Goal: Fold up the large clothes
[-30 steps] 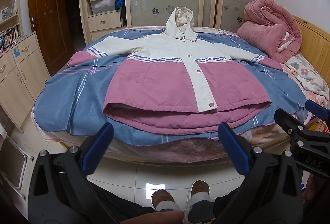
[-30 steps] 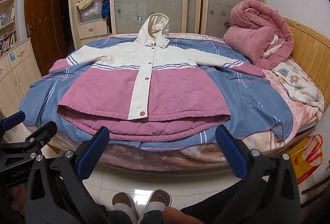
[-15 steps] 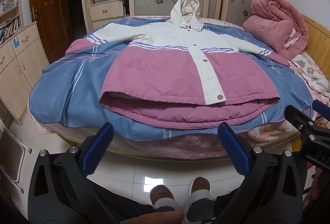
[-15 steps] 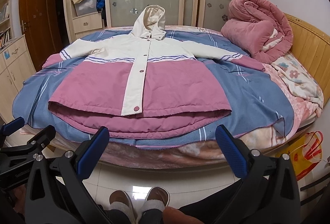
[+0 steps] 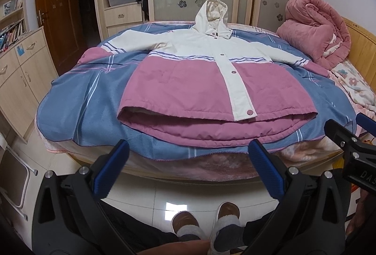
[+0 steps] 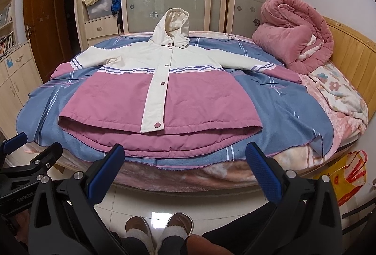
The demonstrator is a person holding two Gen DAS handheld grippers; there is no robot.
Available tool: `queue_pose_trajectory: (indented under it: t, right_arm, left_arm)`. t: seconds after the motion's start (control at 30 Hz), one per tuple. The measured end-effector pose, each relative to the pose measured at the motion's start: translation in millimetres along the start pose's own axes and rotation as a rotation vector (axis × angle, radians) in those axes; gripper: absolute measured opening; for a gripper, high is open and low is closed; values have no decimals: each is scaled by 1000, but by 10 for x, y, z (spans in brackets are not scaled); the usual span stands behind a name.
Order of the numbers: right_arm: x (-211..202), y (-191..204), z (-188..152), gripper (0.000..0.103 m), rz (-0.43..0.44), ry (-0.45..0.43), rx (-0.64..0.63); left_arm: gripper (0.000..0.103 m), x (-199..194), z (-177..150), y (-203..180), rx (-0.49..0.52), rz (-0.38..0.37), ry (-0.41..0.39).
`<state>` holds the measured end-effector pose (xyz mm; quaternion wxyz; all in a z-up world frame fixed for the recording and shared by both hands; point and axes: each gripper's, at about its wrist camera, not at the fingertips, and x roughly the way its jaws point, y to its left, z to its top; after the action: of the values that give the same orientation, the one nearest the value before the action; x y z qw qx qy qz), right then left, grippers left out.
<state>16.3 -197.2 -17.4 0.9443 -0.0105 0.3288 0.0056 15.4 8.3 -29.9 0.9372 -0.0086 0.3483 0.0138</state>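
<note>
Jacket [image 5: 206,81] flat, hood far, hem near.

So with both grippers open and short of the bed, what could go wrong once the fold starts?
1. The jacket is padded and its back hem hangs lower than the front, so a pinch at the bottom edge may catch only one layer.
2. The blue blanket lies loose right under the hem, so the jaws could grab it along with the jacket.
3. The far sleeve tips lie near the pink quilt, a long stretch for the right gripper.
</note>
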Motion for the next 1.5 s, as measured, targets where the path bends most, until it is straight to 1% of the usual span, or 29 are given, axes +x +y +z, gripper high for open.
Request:
queue_pose_trajectory:
  t: [0.33, 0.47, 0.57, 0.63, 0.67, 0.73, 0.8, 0.87, 0.9, 0.93, 0.97, 1.0, 1.03, 1.07, 1.1, 1.13, 1.17, 1.2, 1.23, 1.27, 1.3, 1.33, 1.37, 1.4, 1.43, 1.47, 1.5]
  right_arm:
    - [-52, 51, 29, 102, 12, -10, -8]
    - [-21, 31, 36, 102, 26, -17, 11]
    - [102, 33, 28, 102, 44, -1, 4]
    - [252, 21, 21, 102, 49, 21, -1]
    - [351, 4, 22, 102, 43, 28, -5]
    - [516, -20, 42, 102, 25, 38, -23]
    - [689, -70, 117, 102, 35, 42, -63]
    - [833, -212, 295, 102, 16, 35, -69]
    - [867, -269, 390, 102, 2, 25, -73]
    - [886, -379, 564, 102, -22, -2, -74]
    - [847, -516, 778, 102, -43, -52, -61]
    - [764, -636, 959, 102, -45, -117, -33]
    - [653, -787, 1148, 102, -33, -202, 7]
    - [533, -961, 1314, 102, -13, -292, 52]
    - [418, -1192, 1494, 102, 6, -407, 109]
    - [386, -1425, 1634, 102, 4, -502, 161]
    - [457, -1673, 1746, 102, 1, -566, 206]
    - [553, -1845, 1793, 102, 8, -586, 237]
    - [741, -2077, 1841, 102, 24, -561, 289]
    - [1066, -2396, 1867, 102, 39, -466, 376]
    - [1273, -2600, 1845, 102, 46, -412, 442]
    - [1572, -2903, 1770, 102, 53, -350, 550]
    - [1834, -3196, 1652, 102, 66, -317, 656]
    - [1995, -3398, 1551, 102, 71, -306, 719]
    - [2139, -3601, 1439, 102, 64, -292, 781]
    - [2303, -3864, 1297, 102, 50, -280, 858]
    - [2393, -4004, 1221, 102, 46, -278, 905]
  left_arm:
    - [101, -113, 35, 31, 2, 2, -13]
    - [101, -89, 44, 32, 1, 1, -3]
    - [101, 42, 77, 22, 5, 3, 12]
    - [101, 155, 106, 60, -13, -5, 3]
    - [101, 204, 112, 82, -25, -13, -7]
    - [101, 347, 157, 98, -5, -14, -16]
    - [101, 537, 266, 78, 63, 5, 1]
    - [101, 670, 458, 134, 67, -6, 5]
    - [101, 707, 596, 169, 67, -18, -7]
    - [101, 710, 809, 225, 70, -48, -42]
    - [101, 680, 975, 275, 63, -65, -86]
    - [101, 623, 1149, 338, 43, -79, -152]
    - [101, 522, 1385, 453, 1, -104, -273]
    - [101, 484, 1526, 532, -29, -118, -353]
    - [101, 487, 1660, 618, -62, -125, -420]
    - [101, 543, 1783, 695, -99, -120, -462]
    - [101, 719, 1931, 786, -147, -110, -459]
    - [101, 911, 2016, 847, -171, -116, -408]
    - [101, 1257, 2096, 932, -189, -146, -282]
    - [101, 1465, 2104, 988, -204, -169, -209]
    - [101, 1708, 2071, 1070, -240, -182, -148]
    - [101, 1884, 2005, 1147, -276, -173, -123]
    - [101, 2081, 1878, 1244, -307, -135, -130]
    - [101, 2161, 1816, 1273, -303, -110, -134]
    - [101, 2287, 1746, 1295, -276, -68, -124]
    - [101, 2347, 1730, 1301, -259, -47, -109]
    - [101, 2407, 1731, 1293, -240, -32, -97]
